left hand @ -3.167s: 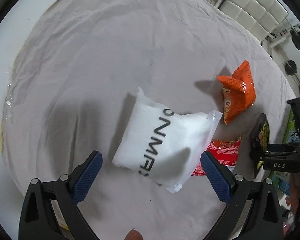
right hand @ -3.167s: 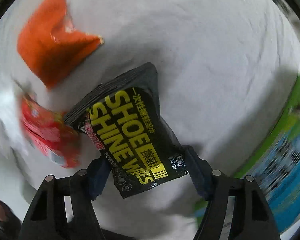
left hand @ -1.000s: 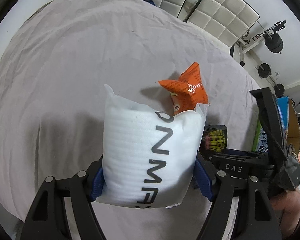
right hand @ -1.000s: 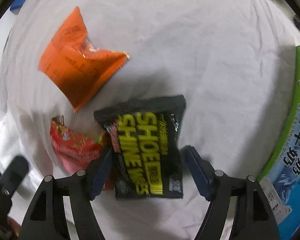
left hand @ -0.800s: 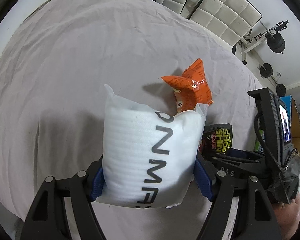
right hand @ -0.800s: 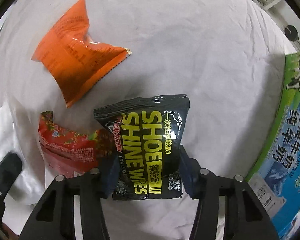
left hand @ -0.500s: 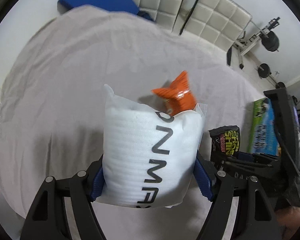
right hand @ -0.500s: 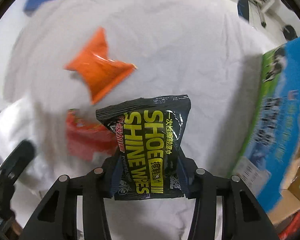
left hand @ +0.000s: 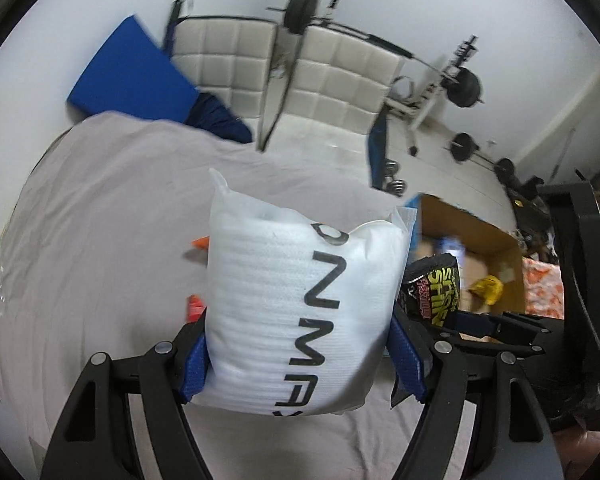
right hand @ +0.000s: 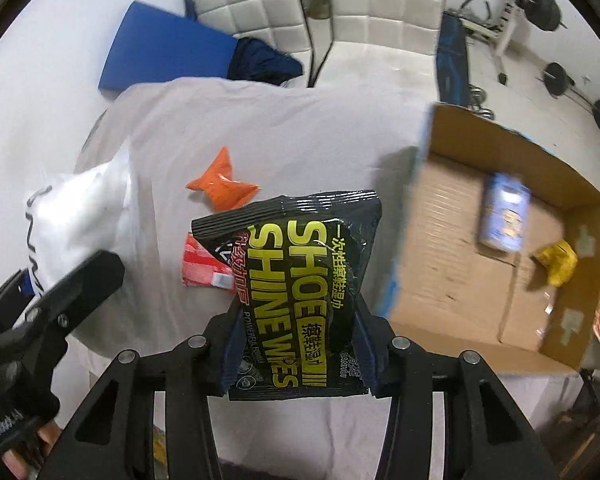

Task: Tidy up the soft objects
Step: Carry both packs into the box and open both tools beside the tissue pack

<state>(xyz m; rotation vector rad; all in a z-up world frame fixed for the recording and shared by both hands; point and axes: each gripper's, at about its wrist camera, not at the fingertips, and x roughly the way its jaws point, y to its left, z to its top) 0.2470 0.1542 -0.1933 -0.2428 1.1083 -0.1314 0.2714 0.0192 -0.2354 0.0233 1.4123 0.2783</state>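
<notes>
White foam bag (left hand: 300, 312) hid most of the orange packet (left hand: 201, 242) and red packet (left hand: 196, 307) behind it. Beside the bag, shoe shine wipes pack (right hand: 296, 292) covered the red packet's right end. Items inside the cardboard box (right hand: 452, 248) were too blurred to identify.

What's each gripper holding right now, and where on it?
Left gripper: white foam bag, lower sides. Right gripper: black wipes pack, lower sides.
</notes>
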